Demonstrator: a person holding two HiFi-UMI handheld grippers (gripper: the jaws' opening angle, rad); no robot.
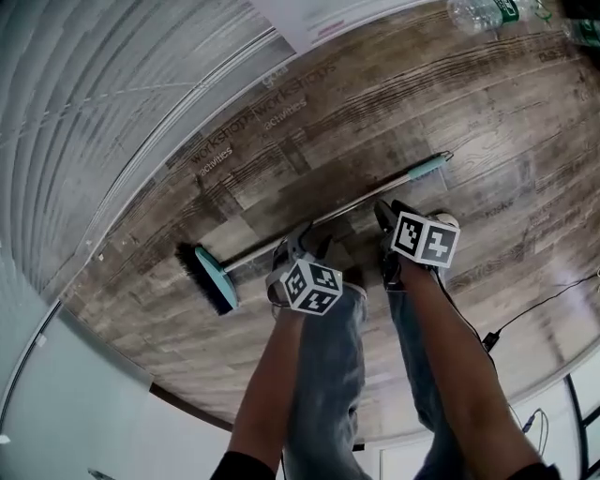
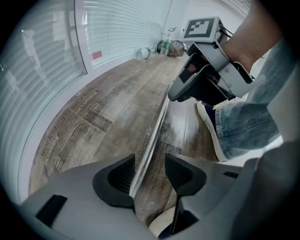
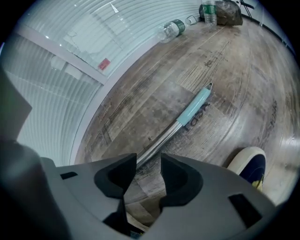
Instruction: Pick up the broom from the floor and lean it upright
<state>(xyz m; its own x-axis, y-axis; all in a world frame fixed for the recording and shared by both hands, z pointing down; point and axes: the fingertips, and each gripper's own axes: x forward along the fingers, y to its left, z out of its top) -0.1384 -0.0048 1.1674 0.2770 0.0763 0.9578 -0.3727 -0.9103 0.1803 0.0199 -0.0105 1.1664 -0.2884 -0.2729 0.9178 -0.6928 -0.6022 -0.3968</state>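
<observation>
The broom lies flat on the wooden floor. Its teal head with black bristles (image 1: 212, 279) is at the left, and its metal handle (image 1: 361, 204) runs up right to a teal grip (image 1: 427, 169). My left gripper (image 1: 302, 240) hangs low over the middle of the handle, open. In the left gripper view the handle (image 2: 153, 140) passes between the jaws, close to the left pad (image 2: 123, 178). My right gripper (image 1: 384, 216) is open over the handle further right. In the right gripper view the handle (image 3: 165, 137) slips behind the left jaw, and the teal grip (image 3: 194, 108) lies beyond.
A glass wall with blinds (image 1: 103, 103) runs along the left. Plastic bottles (image 1: 480, 11) and a bag (image 3: 226, 12) lie far off by the wall. The person's shoes (image 3: 247, 165) stand just behind the handle. A cable (image 1: 544, 302) crosses the floor at the right.
</observation>
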